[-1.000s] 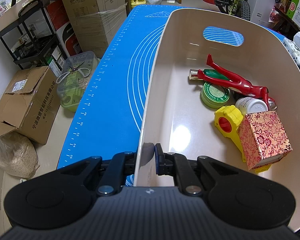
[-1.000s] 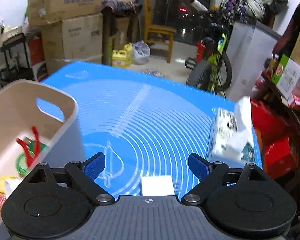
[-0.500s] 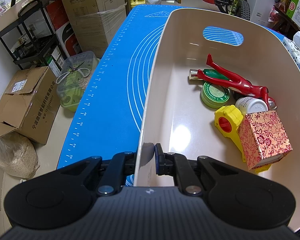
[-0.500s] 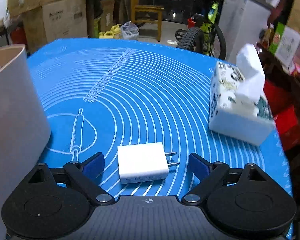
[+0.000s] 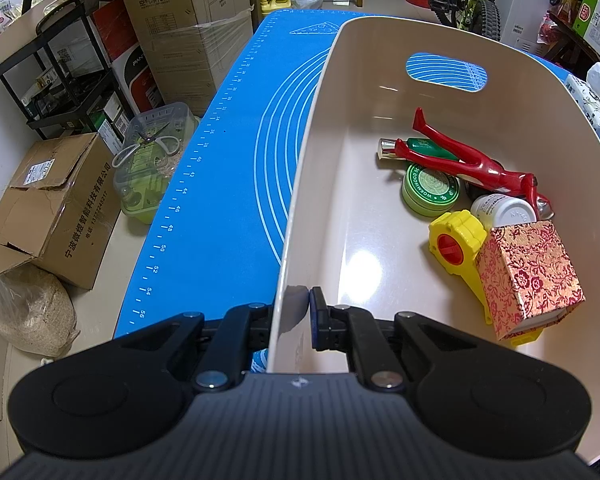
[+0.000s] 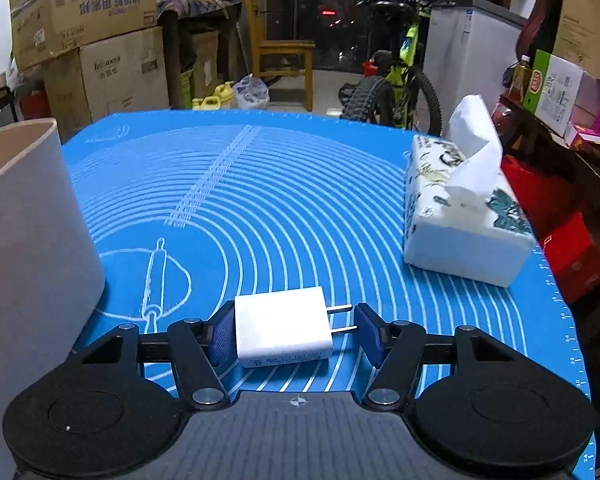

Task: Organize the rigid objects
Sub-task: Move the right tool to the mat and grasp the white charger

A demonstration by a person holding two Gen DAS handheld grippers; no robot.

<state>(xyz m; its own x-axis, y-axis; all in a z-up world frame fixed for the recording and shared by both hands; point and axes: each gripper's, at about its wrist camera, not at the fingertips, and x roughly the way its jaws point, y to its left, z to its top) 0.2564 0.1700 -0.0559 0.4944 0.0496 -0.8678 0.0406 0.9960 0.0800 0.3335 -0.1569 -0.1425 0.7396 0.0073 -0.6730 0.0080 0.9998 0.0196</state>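
My left gripper (image 5: 296, 312) is shut on the near rim of a cream bin (image 5: 312, 152). The bin holds a red legs-shaped tool (image 5: 460, 160), a green tin (image 5: 430, 194), a white jar (image 5: 504, 210), a yellow tape measure (image 5: 456, 240) and a red floral box (image 5: 528, 276). In the right wrist view a white plug adapter (image 6: 282, 326) lies on the blue mat (image 6: 292, 208), prongs pointing right. My right gripper (image 6: 296, 334) straddles it; the left pad touches the body, the right pad is at the prong tips. The bin's wall (image 6: 28, 220) stands at left.
A tissue pack (image 6: 460, 220) sits on the mat's right side. Cardboard boxes (image 5: 48, 208), a clear plastic container (image 5: 152, 160) and a black shelf (image 5: 60, 76) stand on the floor left of the table. A bicycle (image 6: 392, 84) and chair (image 6: 284, 52) are beyond.
My right gripper has dropped lower, moved forward around the adapter and narrowed from wide open until its pads flank it. The left gripper and bin have not moved.
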